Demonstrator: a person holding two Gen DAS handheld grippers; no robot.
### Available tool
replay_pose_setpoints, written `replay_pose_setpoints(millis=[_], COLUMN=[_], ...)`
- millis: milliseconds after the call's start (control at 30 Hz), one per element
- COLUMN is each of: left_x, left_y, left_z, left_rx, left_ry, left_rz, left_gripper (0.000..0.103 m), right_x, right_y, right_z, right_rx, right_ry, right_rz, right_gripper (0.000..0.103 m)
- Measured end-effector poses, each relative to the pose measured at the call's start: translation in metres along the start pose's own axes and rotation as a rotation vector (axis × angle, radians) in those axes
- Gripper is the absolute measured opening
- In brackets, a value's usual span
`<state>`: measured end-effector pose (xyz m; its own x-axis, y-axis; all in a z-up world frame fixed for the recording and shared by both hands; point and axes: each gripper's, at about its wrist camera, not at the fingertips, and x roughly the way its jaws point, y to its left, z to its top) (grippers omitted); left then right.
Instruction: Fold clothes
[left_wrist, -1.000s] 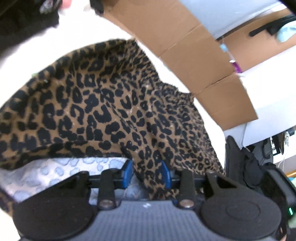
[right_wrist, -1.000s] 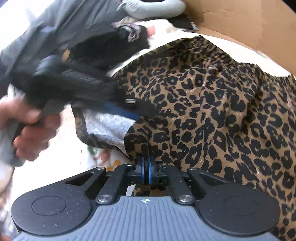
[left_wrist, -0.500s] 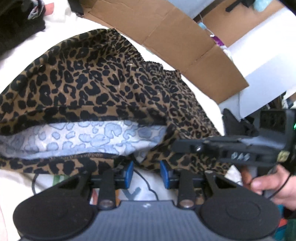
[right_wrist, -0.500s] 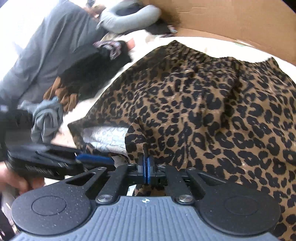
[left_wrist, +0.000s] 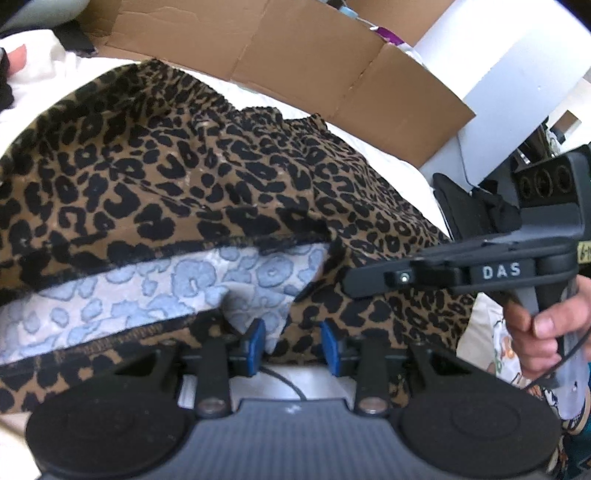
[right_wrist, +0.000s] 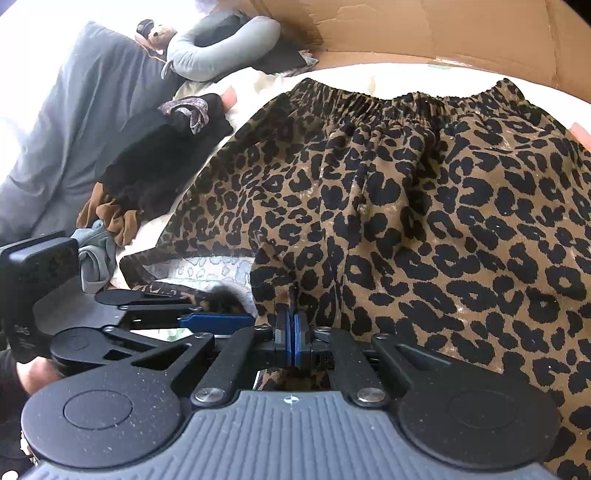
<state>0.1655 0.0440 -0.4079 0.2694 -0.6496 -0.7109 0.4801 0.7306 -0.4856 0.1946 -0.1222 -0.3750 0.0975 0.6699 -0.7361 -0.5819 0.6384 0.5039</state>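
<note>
A leopard-print garment (left_wrist: 207, 177) with an elastic waistband lies spread on a white surface; it also fills the right wrist view (right_wrist: 424, 221). Its pale blue-spotted inside (left_wrist: 155, 291) shows where the hem gapes open. My left gripper (left_wrist: 291, 347) is open, its blue pads either side of the hem edge, with a fold of pale lining between them. My right gripper (right_wrist: 294, 332) is shut on a fold of the leopard fabric at the hem. The right gripper also shows in the left wrist view (left_wrist: 369, 284), and the left gripper in the right wrist view (right_wrist: 221, 319).
A brown cardboard wall (left_wrist: 332, 62) stands behind the garment. A pile of black and brown clothes (right_wrist: 155, 162), a grey pillow (right_wrist: 74, 129) and a grey neck pillow (right_wrist: 221, 48) lie at the left. Printed fabric (left_wrist: 506, 354) lies at the right.
My left gripper let go of the leopard fabric, pulled back, and now sits open at the hem again. The right gripper stays shut on the hem fold. The garment has spread flatter.
</note>
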Motion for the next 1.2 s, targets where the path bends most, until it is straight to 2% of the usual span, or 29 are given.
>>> replay_pose_setpoints(millis=[67, 133, 167, 200, 267, 400, 600, 767, 900, 967, 1033, 1100, 1200], left_x=[0.003, 0.004, 0.003, 0.001, -0.005, -0.024, -0.056, -0.071, -0.077, -0.079, -0.079, -0.078, -0.075], left_y=[0.0, -0.001, -0.002, -0.003, -0.005, -0.01, -0.025, -0.038, -0.049, -0.053, -0.055, -0.055, -0.055], left_z=[0.0, 0.0, -0.001, -0.001, -0.003, -0.007, -0.017, -0.027, -0.035, -0.039, -0.042, -0.045, -0.05], left_rx=[0.005, 0.01, 0.014, 0.015, 0.016, -0.003, -0.025, -0.023, 0.008, 0.019, 0.025, 0.025, 0.023], left_ry=[0.007, 0.019, 0.023, 0.026, 0.03, 0.021, 0.005, 0.018, 0.037, 0.049, 0.06, 0.07, 0.082], left_rz=[-0.014, -0.025, -0.028, -0.03, -0.036, -0.053, -0.055, -0.065, -0.074, -0.081, -0.085, -0.096, -0.112], left_gripper=[0.033, 0.022, 0.011, 0.006, 0.003, 0.003, 0.003, 0.003, 0.003, 0.003, 0.003, 0.003, 0.003], right_x=[-0.001, -0.001, -0.001, -0.001, -0.001, -0.006, -0.027, -0.046, -0.057, -0.059, -0.058, -0.05, -0.037], right_y=[-0.001, -0.002, -0.001, -0.001, 0.001, 0.004, 0.005, 0.001, -0.002, -0.004, -0.007, -0.011, -0.017], right_z=[0.0, -0.001, -0.001, -0.001, -0.001, -0.001, -0.013, -0.032, -0.05, -0.058, -0.066, -0.077, -0.091], right_rx=[0.001, 0.005, 0.008, 0.01, 0.021, 0.06, 0.12, 0.174, 0.251, 0.293, 0.351, 0.422, 0.525], right_ry=[-0.004, -0.004, -0.004, -0.005, -0.002, 0.014, 0.025, 0.066, 0.098, 0.108, 0.117, 0.137, 0.161], right_rz=[0.002, 0.001, 0.002, 0.004, 0.01, 0.029, 0.06, 0.086, 0.147, 0.183, 0.229, 0.289, 0.354], right_gripper=[0.0, 0.0, 0.0, 0.001, 0.002, 0.004, 0.016, 0.016, 0.018, 0.027, 0.03, 0.034, 0.034])
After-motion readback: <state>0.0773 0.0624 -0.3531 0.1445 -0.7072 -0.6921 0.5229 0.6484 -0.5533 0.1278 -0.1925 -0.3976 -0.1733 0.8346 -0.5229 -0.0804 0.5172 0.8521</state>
